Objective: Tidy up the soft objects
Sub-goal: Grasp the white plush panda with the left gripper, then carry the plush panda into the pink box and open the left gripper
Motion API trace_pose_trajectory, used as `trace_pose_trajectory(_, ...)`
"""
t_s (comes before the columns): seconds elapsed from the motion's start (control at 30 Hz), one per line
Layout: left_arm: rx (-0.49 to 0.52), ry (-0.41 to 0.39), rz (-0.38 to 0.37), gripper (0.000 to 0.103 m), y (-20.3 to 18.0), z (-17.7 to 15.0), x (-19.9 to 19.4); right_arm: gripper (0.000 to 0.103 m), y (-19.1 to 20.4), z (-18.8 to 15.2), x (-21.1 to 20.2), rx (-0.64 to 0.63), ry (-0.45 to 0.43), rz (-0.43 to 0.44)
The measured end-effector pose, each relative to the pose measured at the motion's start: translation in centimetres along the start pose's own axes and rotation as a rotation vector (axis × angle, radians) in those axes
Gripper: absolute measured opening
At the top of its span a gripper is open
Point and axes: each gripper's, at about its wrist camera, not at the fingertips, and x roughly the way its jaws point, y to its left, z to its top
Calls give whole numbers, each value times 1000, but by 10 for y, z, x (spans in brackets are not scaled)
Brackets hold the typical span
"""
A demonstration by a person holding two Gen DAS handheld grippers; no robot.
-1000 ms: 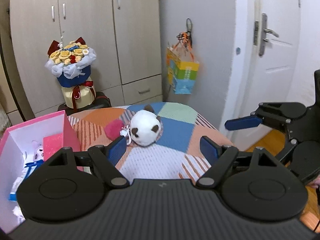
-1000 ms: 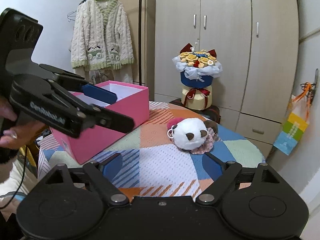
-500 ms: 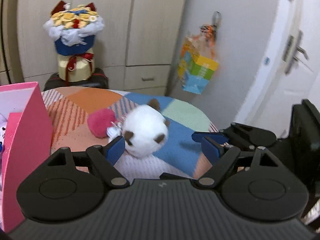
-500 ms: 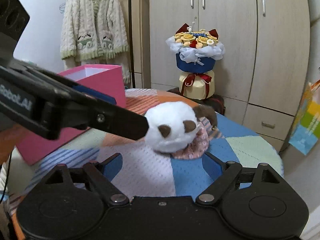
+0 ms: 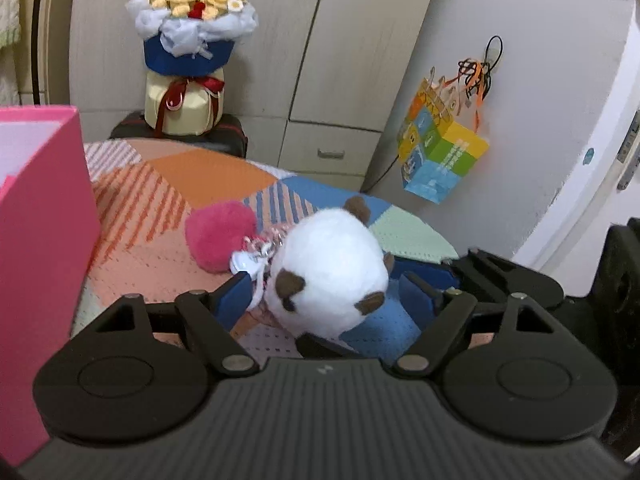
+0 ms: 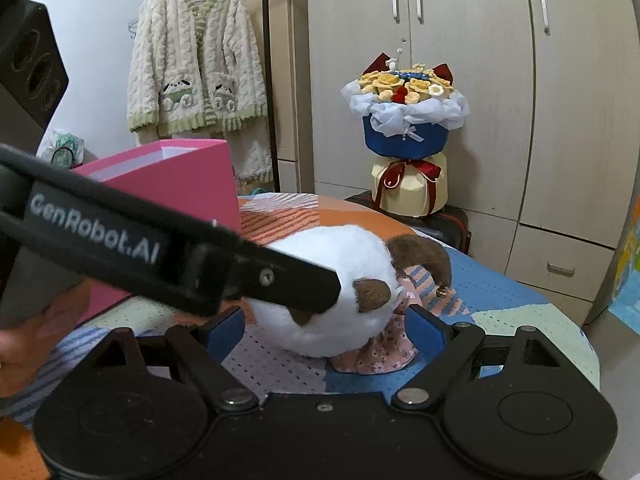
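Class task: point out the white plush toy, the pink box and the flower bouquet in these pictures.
white plush toy (image 5: 332,256): left wrist view, top of its round body.
pink box (image 6: 176,188): right wrist view, its front wall.
flower bouquet (image 6: 406,138): right wrist view, its blue wrapping.

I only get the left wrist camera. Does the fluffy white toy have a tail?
Observer: Yes. The right wrist view shows a brown tail curling out behind the white toy.
Operator: Is it sitting on something?
Observer: A pink flowery cloth spreads out under it, on the patchwork cover.
Operator: Is my right claw grabbing it yet?
Observer: No. The right claw is open, with one blue pad on each side of the toy and neither pad pressing it.
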Motion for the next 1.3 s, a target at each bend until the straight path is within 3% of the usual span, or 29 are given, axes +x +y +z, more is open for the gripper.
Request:
trace_pose_trajectory(0.03, -8, 14, -11, 72, 1, -1, 2, 89, 0, 0, 2, -9, -2, -4)
trace_pose_trajectory(0.07, -13, 35, -20, 59, 2, -2, 5, 88, 1, 0, 3, -21, -5, -11)
trace_pose_trajectory(0.2, 63, 58, -8, 54, -6, -9, 5, 79, 5, -1, 4, -56, -3, -14)
trace_pose_trajectory(0.57, 90, 59, -23, 53, -14, -23, -26, 73, 27, -7, -21, -58, -25, -29)
trace_pose_trajectory(0.83, 110, 101, -37, 53, -19, -39, -55, 73, 47, -15, -44, 24, -6, -32)
trace_pose_trajectory(1.3, 156, 143, -71, 52, -16, -73, -115, 72, 109, -33, -82, 13, 15, -82)
